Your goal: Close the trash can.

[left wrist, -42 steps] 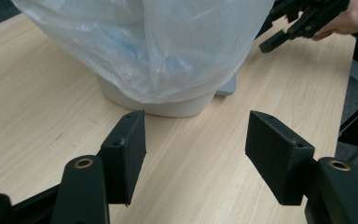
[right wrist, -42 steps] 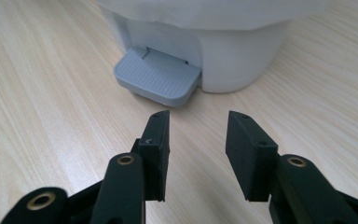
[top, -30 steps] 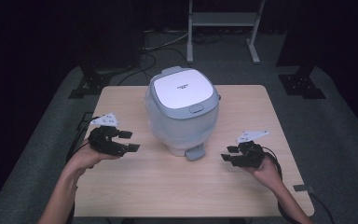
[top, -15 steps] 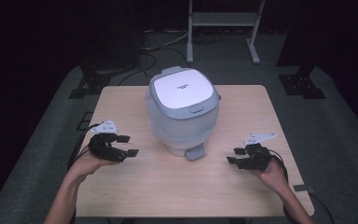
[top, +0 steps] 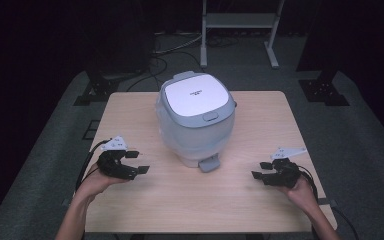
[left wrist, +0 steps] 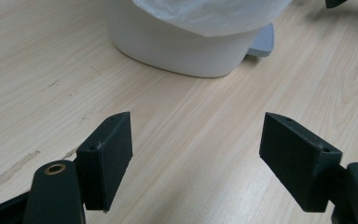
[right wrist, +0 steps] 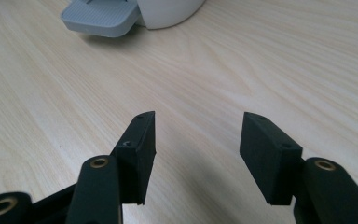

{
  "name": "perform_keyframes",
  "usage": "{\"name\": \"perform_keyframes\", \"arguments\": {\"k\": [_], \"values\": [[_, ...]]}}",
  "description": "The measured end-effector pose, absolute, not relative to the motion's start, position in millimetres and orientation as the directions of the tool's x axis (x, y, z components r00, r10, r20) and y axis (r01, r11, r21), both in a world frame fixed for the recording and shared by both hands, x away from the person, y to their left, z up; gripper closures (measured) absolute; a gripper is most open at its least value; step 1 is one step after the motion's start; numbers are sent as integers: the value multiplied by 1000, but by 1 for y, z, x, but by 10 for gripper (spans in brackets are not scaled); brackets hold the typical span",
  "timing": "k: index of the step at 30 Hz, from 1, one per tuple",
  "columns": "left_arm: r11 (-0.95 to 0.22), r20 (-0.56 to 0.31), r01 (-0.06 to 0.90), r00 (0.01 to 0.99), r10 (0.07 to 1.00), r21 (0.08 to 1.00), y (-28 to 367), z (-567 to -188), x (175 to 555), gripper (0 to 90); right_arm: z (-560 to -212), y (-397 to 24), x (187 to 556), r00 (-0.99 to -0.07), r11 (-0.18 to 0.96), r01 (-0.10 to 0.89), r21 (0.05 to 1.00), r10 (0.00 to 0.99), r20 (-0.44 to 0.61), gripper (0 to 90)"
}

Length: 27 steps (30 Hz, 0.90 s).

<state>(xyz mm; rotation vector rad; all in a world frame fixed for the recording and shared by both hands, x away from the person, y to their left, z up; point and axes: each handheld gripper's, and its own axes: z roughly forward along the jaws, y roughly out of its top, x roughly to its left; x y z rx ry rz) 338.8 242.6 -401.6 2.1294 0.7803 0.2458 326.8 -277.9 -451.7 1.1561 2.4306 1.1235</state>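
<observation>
Centrally on the wooden bench stands one white rice cooker, lid closed, its grey latch tab pointing toward the person. Two tools flank it: left tool and right tool, both spread wide, holding nothing.

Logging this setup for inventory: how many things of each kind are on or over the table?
Rice cooker: 1
Handheld tongs: 2, left tongs and right tongs, both open and holding nothing
Total: 3
</observation>
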Motion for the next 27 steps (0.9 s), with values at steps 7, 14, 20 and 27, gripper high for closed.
{"name": "perform_keyframes", "arguments": {"k": [7,14,20,27], "values": [[-457,-87,450,779,620,767,241,-414,334,241,-454,-286,321,-652,377,571,729,748,125,433],[-455,-73,449,768,636,769,240,-423,329,231,-456,-292,316,-642,365,574,733,756,126,425],[-452,-69,447,765,640,772,240,-431,323,214,-459,-294,312,-640,360,576,734,757,132,414],[-450,-68,450,761,645,771,239,-437,320,211,-461,-296,310,-636,348,573,741,760,135,394]]}}
